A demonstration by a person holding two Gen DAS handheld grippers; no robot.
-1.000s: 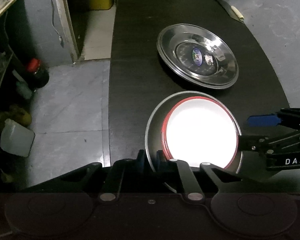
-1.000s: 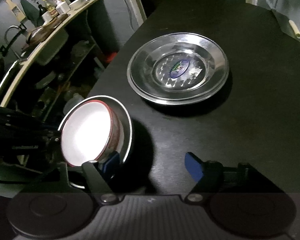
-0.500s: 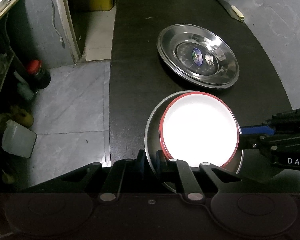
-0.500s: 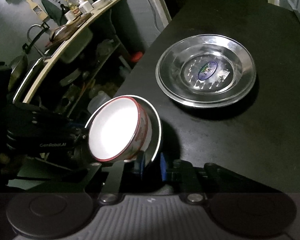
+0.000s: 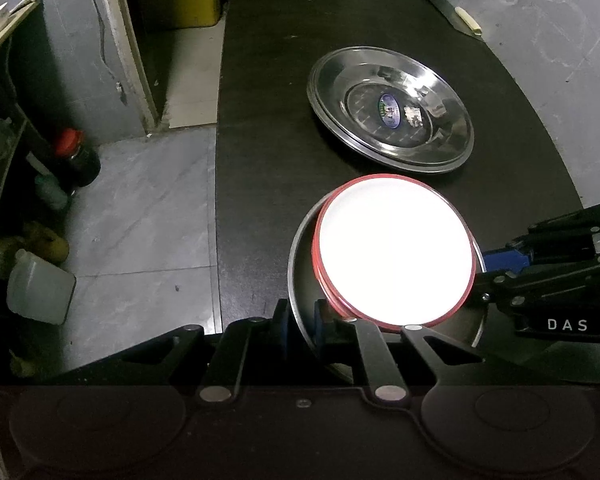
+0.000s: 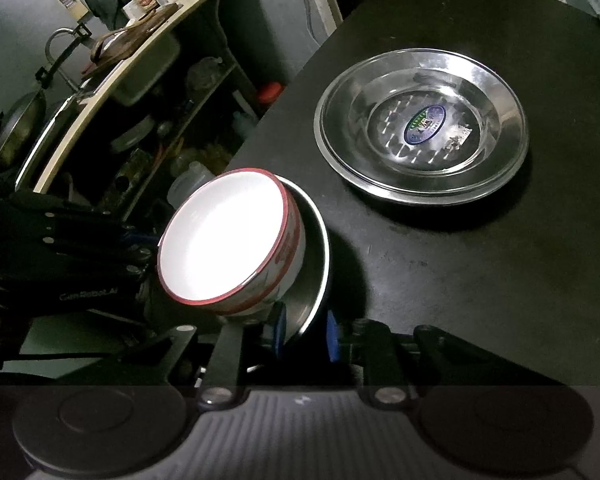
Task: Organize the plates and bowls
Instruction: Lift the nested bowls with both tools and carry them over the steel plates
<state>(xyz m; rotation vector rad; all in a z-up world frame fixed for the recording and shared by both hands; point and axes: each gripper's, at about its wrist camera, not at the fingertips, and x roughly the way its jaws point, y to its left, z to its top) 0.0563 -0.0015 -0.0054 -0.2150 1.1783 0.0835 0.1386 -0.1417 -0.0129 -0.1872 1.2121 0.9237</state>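
A white bowl with a red rim [image 5: 394,248] [image 6: 224,236] sits in a small steel plate [image 5: 300,280] [image 6: 316,248], which is tilted above the black table [image 5: 268,80]. My left gripper [image 5: 302,322] is shut on the plate's near rim. My right gripper [image 6: 305,334] has the opposite rim between its blue pads; its jaws are opening slightly while the pads still hold the rim. Each gripper shows in the other's view: the right gripper [image 5: 488,272], the left gripper [image 6: 140,248]. A large steel plate [image 5: 388,108] [image 6: 420,124] with a sticker lies farther back on the table.
The table's left edge drops to a grey tiled floor with a plastic jug [image 5: 40,288] and a red-capped jar [image 5: 78,156]. A yellow container [image 5: 188,0] stands in the doorway. A cluttered kitchen shelf [image 6: 132,52] lies beyond the held plate.
The right gripper's jaws went from wide open beside the small plate to closed around its rim. The bowl and plate shifted slightly. The left gripper stayed put.
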